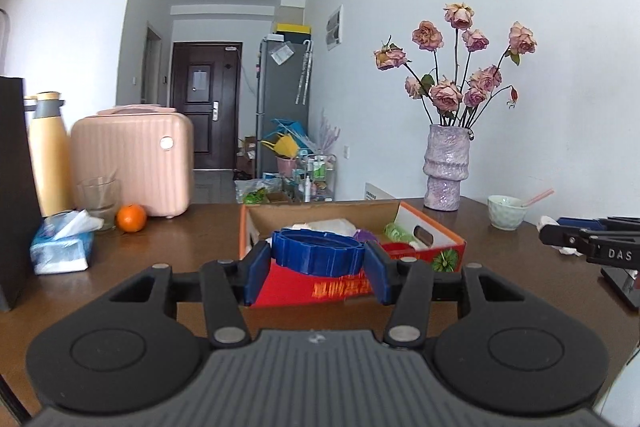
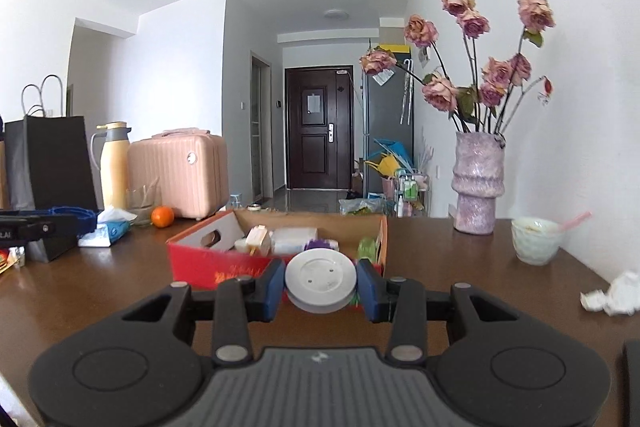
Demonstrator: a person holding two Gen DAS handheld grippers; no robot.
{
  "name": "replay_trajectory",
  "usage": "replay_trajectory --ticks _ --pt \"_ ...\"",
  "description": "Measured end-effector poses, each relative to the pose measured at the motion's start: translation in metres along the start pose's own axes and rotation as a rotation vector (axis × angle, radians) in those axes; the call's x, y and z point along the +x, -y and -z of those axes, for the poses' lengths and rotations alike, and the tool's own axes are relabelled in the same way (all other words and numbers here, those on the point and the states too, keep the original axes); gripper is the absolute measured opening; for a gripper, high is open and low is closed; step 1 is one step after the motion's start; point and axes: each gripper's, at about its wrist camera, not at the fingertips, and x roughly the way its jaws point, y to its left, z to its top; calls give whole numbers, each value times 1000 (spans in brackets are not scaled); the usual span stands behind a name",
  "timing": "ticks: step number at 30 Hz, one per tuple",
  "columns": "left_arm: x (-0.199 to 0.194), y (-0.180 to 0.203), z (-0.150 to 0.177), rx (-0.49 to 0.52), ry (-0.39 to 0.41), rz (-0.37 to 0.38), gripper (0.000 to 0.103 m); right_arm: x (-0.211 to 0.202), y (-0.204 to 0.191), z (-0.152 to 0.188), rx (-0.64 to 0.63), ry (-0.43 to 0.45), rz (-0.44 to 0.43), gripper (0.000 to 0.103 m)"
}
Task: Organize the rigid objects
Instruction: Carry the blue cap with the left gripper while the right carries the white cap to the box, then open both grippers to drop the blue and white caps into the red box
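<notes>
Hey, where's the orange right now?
The orange sits on the table's left side in both views, in front of the pink case, beside the glass and near the tissue pack.

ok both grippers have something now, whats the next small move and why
Probably carry both forward over the open red cardboard box and lower them in. The left gripper clamps a blue ribbed plastic ring, the right gripper a white round disc, both short of the box.
</notes>
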Motion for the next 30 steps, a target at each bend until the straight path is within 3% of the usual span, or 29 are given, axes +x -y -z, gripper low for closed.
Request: replay_trajectory --ticks 3,7,9,13,17,19,20,21,24,30 --pt "59 -10 -21 11 -34 18 52 52 14 -26 34 -5 -35 38" --pt "149 -27 -37 1 -127 37 52 147 27 -56 76 -88 -83 38" --pt "191 -38 -37 1 -173 6 52 197 29 -64 57 -140 -55 38" --pt "251 -61 -27 -52 -271 16 52 279 31 -68 49 -253 -24 38" --pt "275 -70 -13 -44 -332 6 53 329 26 -61 32 -332 3 39" --pt "277 -78 -11 -67 -327 4 54 342 24 -55 39 -332 23 48" --pt "277 -83 -11 -89 -328 23 54 346 23 -51 56 -322 33 58" --pt "278 -87 -11 -107 -336 44 55 351 20 -48 54 -325 37 61" --pt "279 -90 -11 -141 -337 54 57 357 16 -43 25 -333 34 63" --pt "277 -79 -10 -96 -329 44 63 356 33 -45 95 -328 41 70"
